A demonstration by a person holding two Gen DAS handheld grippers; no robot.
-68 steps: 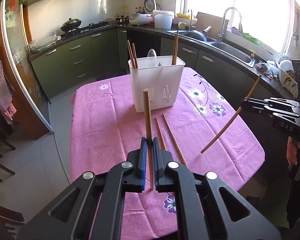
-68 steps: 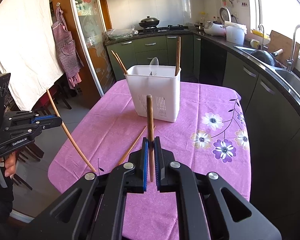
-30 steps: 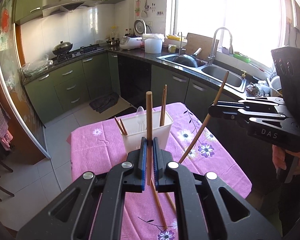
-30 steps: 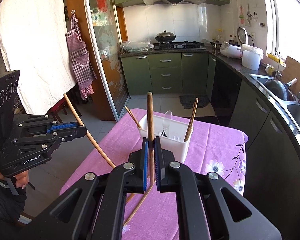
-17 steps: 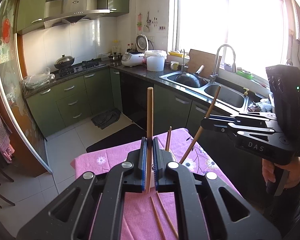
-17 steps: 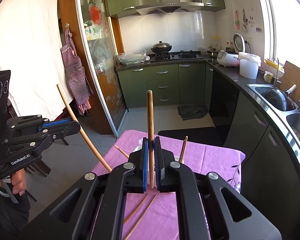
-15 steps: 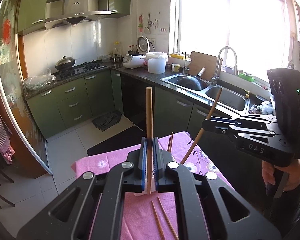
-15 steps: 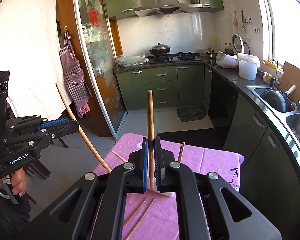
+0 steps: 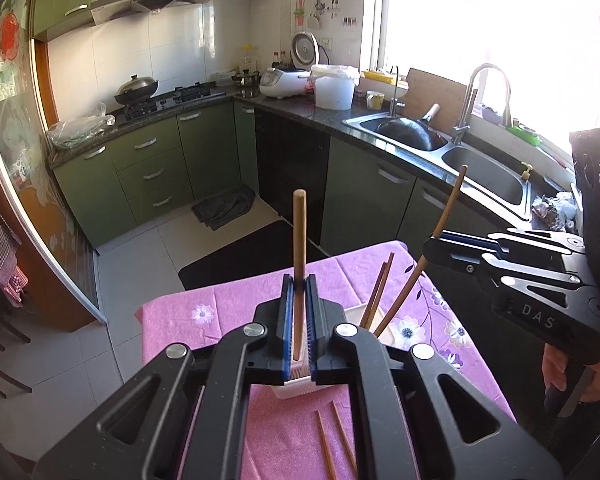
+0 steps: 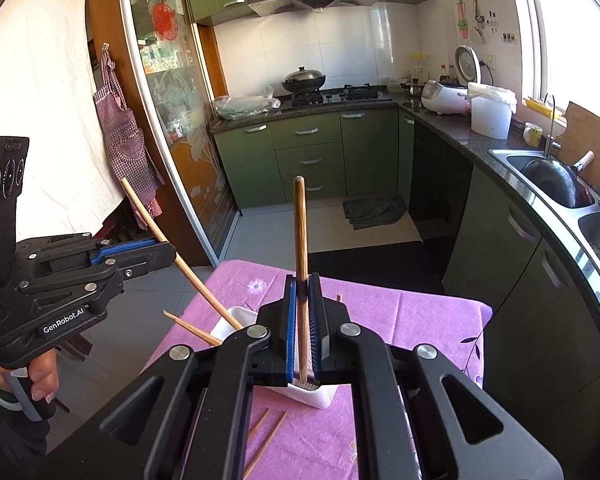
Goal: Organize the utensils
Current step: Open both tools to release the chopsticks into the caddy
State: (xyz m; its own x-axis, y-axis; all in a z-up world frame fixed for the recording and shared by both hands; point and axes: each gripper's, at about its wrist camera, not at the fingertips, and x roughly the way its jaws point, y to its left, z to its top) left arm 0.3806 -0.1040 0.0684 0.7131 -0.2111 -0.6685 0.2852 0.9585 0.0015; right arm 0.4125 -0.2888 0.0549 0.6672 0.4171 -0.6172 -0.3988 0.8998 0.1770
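My left tool (image 9: pixel 299 328) clamped on one chopstick (image 9: pixel 299 240), upright; right tool (image 10: pixel 303 332) clamped on another (image 10: pixel 300 232). Both over white holder (image 10: pixel 230 320) on pink bench (image 10: pixel 400 316); lower tips prob. inside, view blocked. Two loose chopsticks (image 9: pixel 332 440) near bench edge.

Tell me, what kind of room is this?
It looks like a home kitchen. There is a stove with a wok on it, a sink under the window, and green cabinets along the walls.
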